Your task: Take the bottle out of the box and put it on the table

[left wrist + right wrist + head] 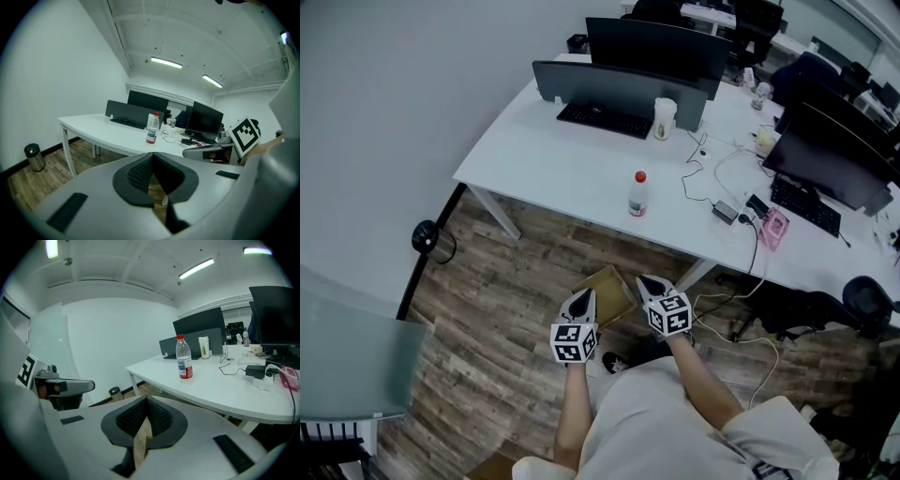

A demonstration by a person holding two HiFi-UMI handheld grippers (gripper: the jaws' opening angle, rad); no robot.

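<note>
A clear water bottle [638, 194] with a red cap and red label stands upright on the white table [553, 159], near its front edge. It also shows as the bottle [151, 128] in the left gripper view and the bottle [184, 358] in the right gripper view. An open cardboard box [602, 292] lies on the wood floor below the table edge. My left gripper [587, 294] and right gripper [643, 279] hover side by side over the box, both pointing towards the table. The left gripper [152, 154] is shut with nothing in it. The right gripper [146, 397] is shut too, with only cardboard showing behind its jaws.
Monitors [619, 89], a keyboard [605, 119], a paper cup [664, 118], cables and a pink item [773, 229] sit on the table behind the bottle. A small bin [431, 239] stands by the wall at left. An office chair [825, 305] is at right.
</note>
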